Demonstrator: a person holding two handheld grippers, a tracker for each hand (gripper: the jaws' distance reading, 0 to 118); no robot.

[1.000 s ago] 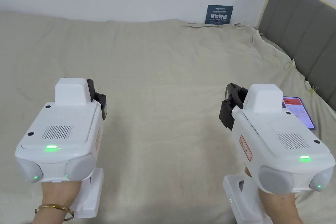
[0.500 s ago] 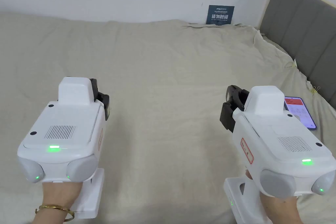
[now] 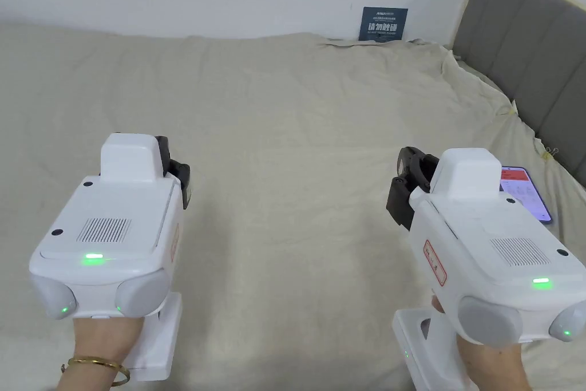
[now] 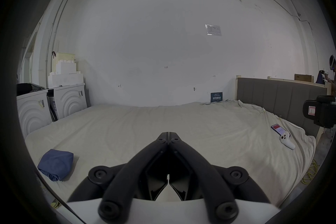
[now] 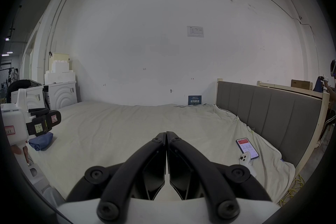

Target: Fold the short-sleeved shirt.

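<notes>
A blue shirt lies bunched in a small heap near the left edge of the bed, and it also shows under the left gripper's body in the right gripper view. My left gripper hovers over the beige bed sheet, well to the right of the shirt. Its jaws are shut with nothing between them. My right gripper hangs over the right half of the bed, also shut and holding nothing. Each gripper is held by a hand.
A phone with a lit screen and a white controller lie on the sheet near the grey headboard. White appliances stand past the bed's left side. A yellow cable lies on the floor at right.
Both grippers stay shut and nearly still over the bed; the right one has drifted slightly to the right.
</notes>
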